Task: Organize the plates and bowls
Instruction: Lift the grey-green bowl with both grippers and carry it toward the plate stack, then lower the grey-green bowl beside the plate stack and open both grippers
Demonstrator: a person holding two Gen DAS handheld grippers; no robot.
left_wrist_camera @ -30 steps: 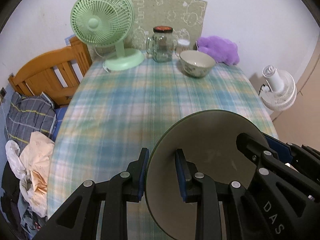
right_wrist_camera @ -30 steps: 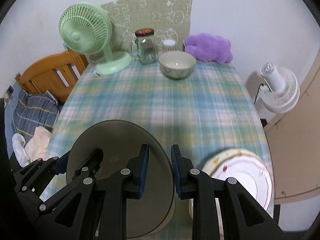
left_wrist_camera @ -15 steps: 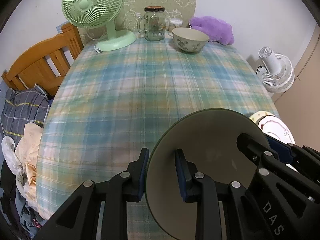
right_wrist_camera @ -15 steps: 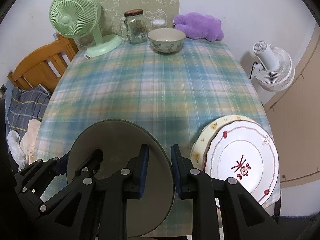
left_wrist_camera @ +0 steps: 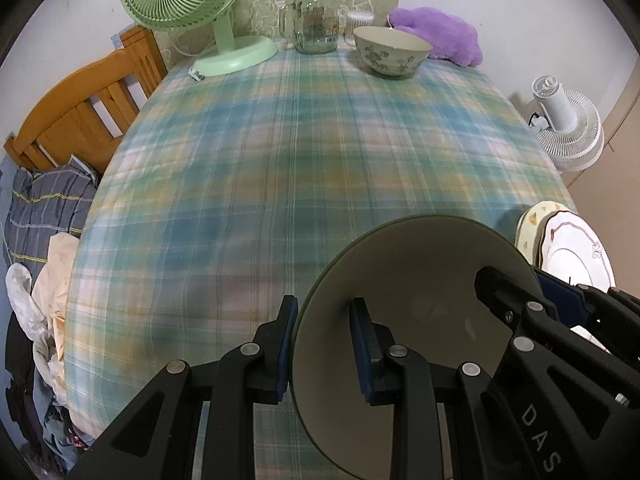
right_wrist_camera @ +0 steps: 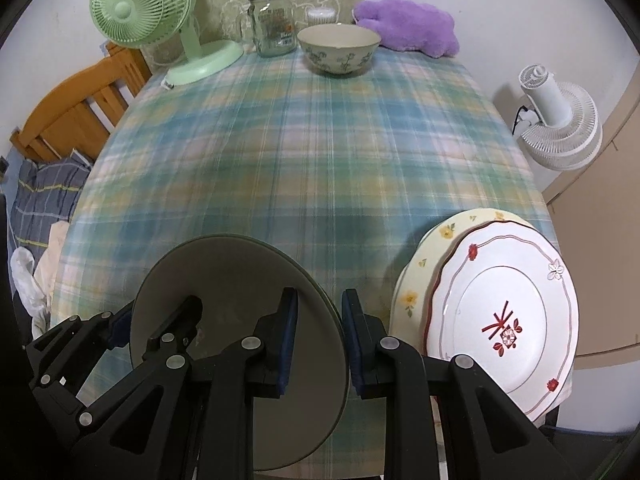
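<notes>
A large grey-green bowl [left_wrist_camera: 416,276] with a pale inside is held above the near end of the table; it also shows in the right wrist view [right_wrist_camera: 236,276]. My left gripper [left_wrist_camera: 323,344] is shut on its left rim, one finger outside and one inside. My right gripper [right_wrist_camera: 319,338] is shut on its right rim. A white plate with red trim [right_wrist_camera: 504,316] lies on a cream flowered plate [right_wrist_camera: 432,240] at the near right corner. A floral bowl [right_wrist_camera: 339,50] stands at the far end.
At the far end of the plaid tablecloth [right_wrist_camera: 312,140] stand a green desk fan [right_wrist_camera: 144,12], a glass jar [right_wrist_camera: 274,22], a small white-lidded container [right_wrist_camera: 320,14] and a purple plush toy [right_wrist_camera: 408,24]. A wooden bed frame [left_wrist_camera: 80,100] is left, a white floor fan [right_wrist_camera: 560,124] right.
Both grippers, still holding the large bowl, have drawn back toward the near end of the table. The stacked plates have come into fuller view at the right.
</notes>
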